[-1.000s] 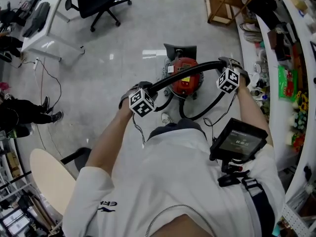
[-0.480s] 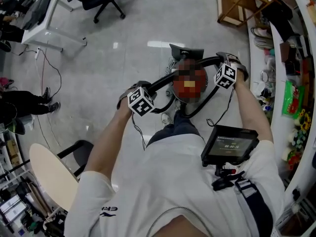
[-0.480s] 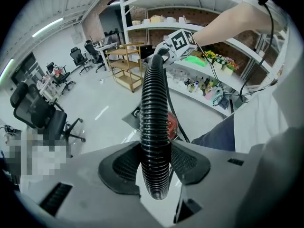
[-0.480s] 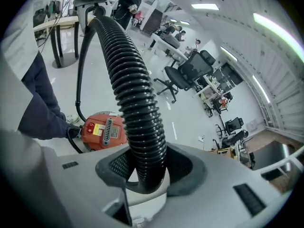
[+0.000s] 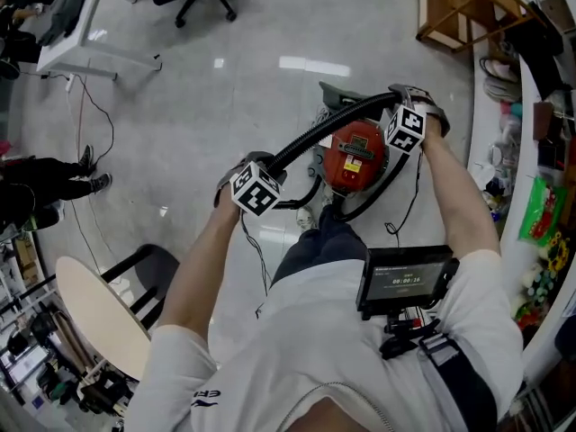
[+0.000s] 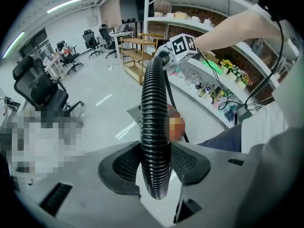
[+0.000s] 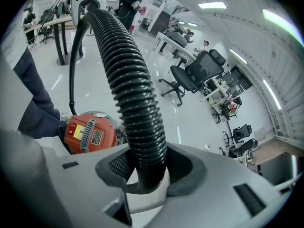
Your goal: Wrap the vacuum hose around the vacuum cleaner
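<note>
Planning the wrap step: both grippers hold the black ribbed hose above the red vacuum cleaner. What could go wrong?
1. The left gripper and right gripper each clamp the black ribbed hose; a hard pull might tip the red vacuum cleaner.
2. Slack hose loops beside the person's shoe and could snag there.

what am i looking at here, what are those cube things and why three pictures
A person holds two handheld two-jaw grippers; the patterned cubes are parts of those. The head view looks down from a camera on the person's head. The other two views come from cameras riding on the left gripper and right gripper. Both are clamped on the black ribbed hose, which arches between them above the red vacuum cleaner on the grey floor.
</note>
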`<state>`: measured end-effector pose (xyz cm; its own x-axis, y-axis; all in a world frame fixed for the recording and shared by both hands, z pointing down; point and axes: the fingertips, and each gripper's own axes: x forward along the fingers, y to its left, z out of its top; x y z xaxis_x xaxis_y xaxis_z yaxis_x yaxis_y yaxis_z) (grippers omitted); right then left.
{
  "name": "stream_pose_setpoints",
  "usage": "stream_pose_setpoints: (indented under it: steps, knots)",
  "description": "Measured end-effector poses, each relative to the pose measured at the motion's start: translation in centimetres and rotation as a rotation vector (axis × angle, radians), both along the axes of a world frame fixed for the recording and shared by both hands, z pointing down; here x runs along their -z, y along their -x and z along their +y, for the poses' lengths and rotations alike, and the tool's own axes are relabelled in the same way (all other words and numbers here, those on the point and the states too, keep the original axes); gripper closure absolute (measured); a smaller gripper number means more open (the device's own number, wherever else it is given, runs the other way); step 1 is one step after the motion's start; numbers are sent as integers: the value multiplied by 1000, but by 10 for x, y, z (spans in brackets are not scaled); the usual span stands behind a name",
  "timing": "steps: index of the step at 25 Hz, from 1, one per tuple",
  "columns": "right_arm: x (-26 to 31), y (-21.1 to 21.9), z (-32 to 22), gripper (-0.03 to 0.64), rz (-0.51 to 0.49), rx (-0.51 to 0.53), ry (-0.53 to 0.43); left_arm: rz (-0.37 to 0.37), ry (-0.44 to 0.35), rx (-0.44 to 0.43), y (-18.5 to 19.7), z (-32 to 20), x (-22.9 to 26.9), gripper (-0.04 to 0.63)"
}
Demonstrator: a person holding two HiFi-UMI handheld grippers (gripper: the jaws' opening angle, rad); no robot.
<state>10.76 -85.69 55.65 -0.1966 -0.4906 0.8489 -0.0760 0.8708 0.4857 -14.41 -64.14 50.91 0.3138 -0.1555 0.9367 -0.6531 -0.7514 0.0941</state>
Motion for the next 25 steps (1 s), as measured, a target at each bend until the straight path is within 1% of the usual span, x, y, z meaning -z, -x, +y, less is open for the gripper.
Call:
stream_pose_setpoints:
  steps: [7, 11, 19, 22, 25]
  knots:
    - [-38, 33, -47, 447, 6, 45, 13, -19, 46, 80, 11, -24, -31, 428]
    - [-64, 56, -69, 448, 13, 69, 24, -7, 90, 135, 23, -37, -47, 428]
    - [-116, 129, -90, 446, -7, 142, 46, -2, 171, 250, 62, -36, -84, 428]
    - [-131, 155, -94, 448, -19, 163, 44, -1, 187, 304, 75, -33, -97, 428]
    - [-142, 176, -97, 448, -28, 177, 39, -3, 192, 337, 85, -30, -109, 428]
